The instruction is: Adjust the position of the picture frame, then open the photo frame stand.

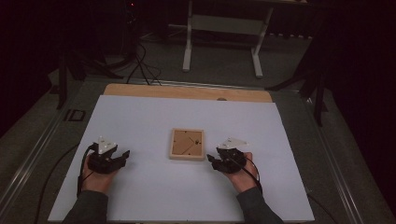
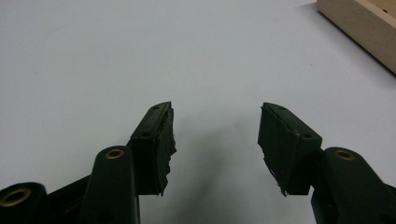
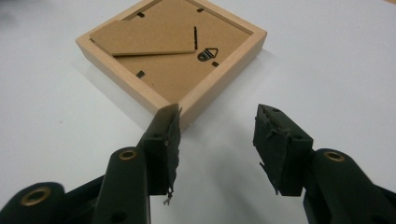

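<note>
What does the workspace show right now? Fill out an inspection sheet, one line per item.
Surface: white sheet over a wooden board.
Job's things: wooden picture frame lying face down, stand flap folded flat.
Clutter: nothing seen.
Grippers: left gripper open, nothing between its jaws; right gripper open beside the frame's corner, not gripping it.
Cables: black leads on the floor behind the board.
Surroundings: dim room, white table legs beyond.

frame (image 1: 187, 144): pale wood, brown back | sheet (image 1: 140, 196): white | gripper (image 1: 122, 154): black | tabletop (image 1: 187, 92): tan wood
</note>
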Available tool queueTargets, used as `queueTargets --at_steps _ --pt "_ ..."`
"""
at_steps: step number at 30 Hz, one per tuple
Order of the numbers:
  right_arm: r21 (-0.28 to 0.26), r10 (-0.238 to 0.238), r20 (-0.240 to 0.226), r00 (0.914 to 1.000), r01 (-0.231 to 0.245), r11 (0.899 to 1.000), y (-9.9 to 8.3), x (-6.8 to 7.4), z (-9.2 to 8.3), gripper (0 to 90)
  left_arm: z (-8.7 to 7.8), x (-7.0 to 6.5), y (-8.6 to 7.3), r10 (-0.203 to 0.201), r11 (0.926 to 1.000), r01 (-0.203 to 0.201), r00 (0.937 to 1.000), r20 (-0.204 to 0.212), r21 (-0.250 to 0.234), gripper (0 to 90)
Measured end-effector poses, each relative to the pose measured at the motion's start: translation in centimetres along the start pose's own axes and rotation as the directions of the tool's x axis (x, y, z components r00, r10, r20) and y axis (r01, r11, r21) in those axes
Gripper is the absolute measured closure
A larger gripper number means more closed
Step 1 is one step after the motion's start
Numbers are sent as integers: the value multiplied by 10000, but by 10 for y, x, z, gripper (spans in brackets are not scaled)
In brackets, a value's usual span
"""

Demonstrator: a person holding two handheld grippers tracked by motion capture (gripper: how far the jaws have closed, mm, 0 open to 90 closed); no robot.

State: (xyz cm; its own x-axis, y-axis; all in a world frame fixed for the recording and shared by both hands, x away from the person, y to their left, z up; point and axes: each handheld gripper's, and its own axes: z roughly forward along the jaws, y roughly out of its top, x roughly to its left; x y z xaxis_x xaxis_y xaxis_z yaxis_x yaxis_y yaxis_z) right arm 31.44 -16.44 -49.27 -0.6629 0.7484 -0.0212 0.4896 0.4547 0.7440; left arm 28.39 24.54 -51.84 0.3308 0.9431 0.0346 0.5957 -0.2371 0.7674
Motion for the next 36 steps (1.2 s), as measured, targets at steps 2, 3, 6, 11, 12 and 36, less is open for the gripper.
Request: queueTargets --at_steps 2,3,6,11,12,36 --pt "53 40 10 10000 -40 10000 -3 -1 1 498 0 0 0 -8 10000 8 10000 7 -29 452" --pt "70 62 -5 10000 -62 10000 -3 -2 1 495 0 0 0 11 10000 -11 10000 0 -29 452" --pt "62 121 1 9999 -121 9999 -5 -3 1 491 -1 0 0 -1 10000 1 10000 6 -43 452" --pt "-63 106 142 9998 -105 9999 -7 -6 0 488 -3 0 0 -11 10000 11 10000 31 -73 451" --pt "-61 69 197 9998 -68 10000 -8 -7 0 488 -3 0 0 -14 10000 14 10000 33 -86 451" --pt "-151 -371 629 9973 381 9992 -16 -5 1 480 -9 -15 2 134 9997 -120 9980 611 -234 451"
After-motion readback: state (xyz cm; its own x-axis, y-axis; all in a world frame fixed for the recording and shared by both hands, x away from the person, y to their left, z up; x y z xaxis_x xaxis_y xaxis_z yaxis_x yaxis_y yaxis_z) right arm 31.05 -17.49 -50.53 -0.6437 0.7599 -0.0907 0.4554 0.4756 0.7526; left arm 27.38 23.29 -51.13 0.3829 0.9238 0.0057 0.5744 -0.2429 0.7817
